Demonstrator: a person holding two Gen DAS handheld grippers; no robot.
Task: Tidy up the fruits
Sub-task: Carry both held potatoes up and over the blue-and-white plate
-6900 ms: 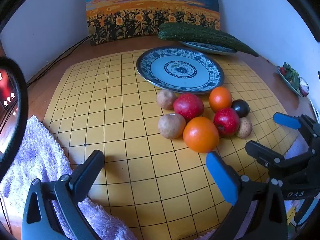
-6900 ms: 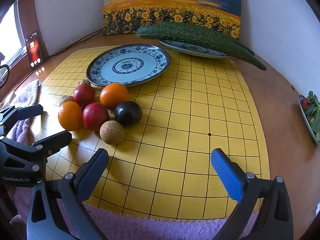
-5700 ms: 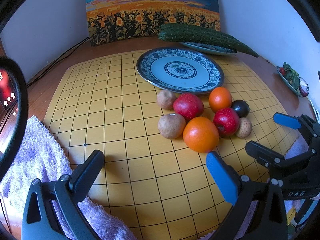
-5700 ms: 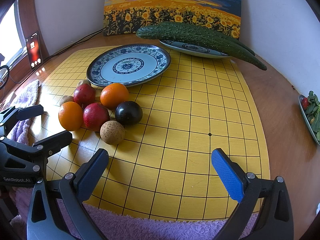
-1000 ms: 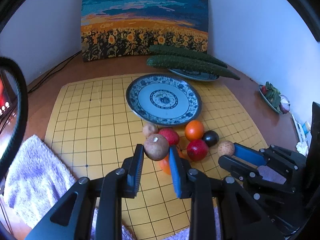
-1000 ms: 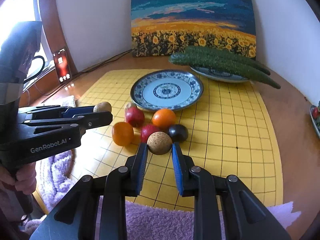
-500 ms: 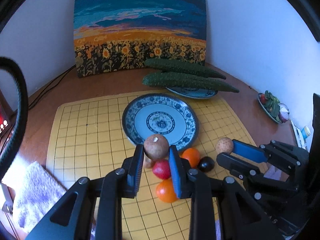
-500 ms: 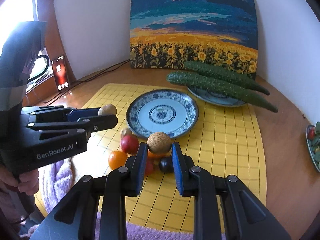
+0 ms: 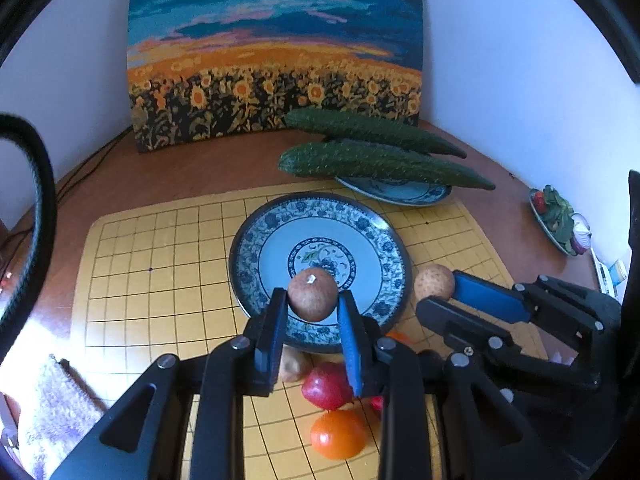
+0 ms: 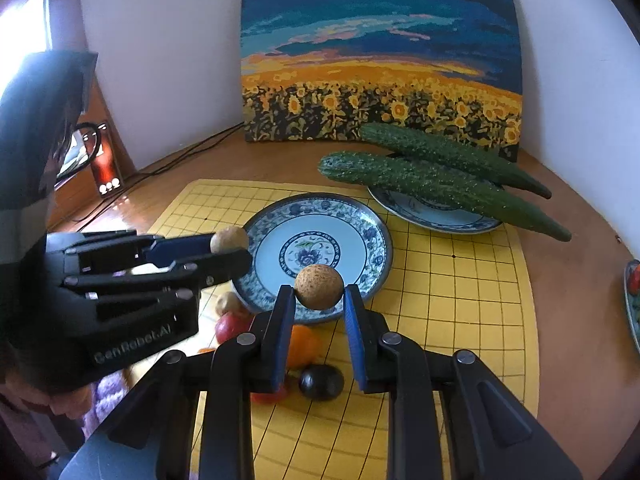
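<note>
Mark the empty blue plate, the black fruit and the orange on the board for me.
blue plate (image 10: 362,222), right wrist view, bare patterned rim.
black fruit (image 10: 321,381), right wrist view, centre of its top.
orange (image 9: 338,435), left wrist view, middle of its skin.

Blue-and-white floral plate (image 9: 256,248) on a yellow black-gridded mat (image 9: 160,272); dark green cucumbers (image 9: 380,162)

The left gripper (image 9: 312,320) is covering most of a tan fruit (image 9: 294,366) and part of the red apple (image 9: 326,386). The right gripper (image 10: 319,322) is hiding parts of the orange (image 10: 302,346) and dark plum (image 10: 321,382). The picture's right edge is cutting off a small dish (image 10: 631,300).
</note>
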